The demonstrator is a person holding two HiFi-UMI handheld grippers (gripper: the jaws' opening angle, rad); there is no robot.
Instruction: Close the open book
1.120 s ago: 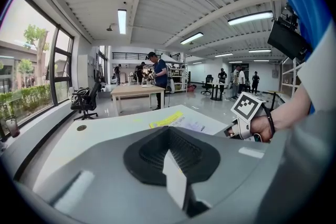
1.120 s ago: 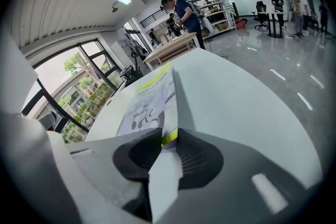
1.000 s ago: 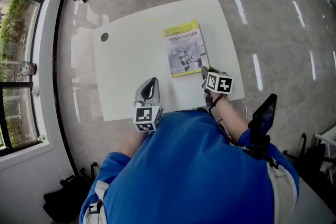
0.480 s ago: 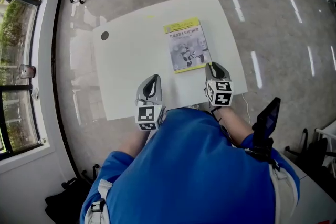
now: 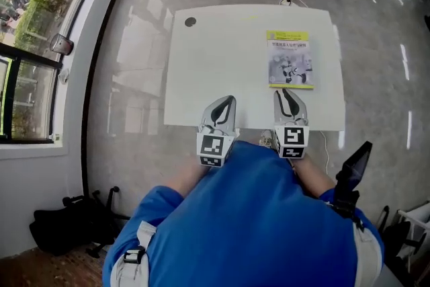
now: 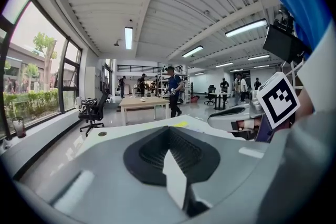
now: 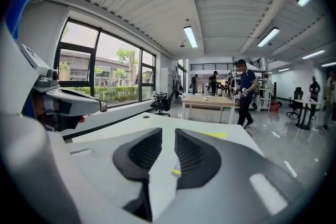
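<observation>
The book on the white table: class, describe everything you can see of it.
The book is closed and lies flat, cover up, on the right part of the white table. The cover looks like glossy paper: a yellow printed band at the far end, a grey picture with a white figure, a thin yellow strip at the near edge. Nothing rests on it; the right hand-held gripper points at its near edge and appears clear of it.
</observation>
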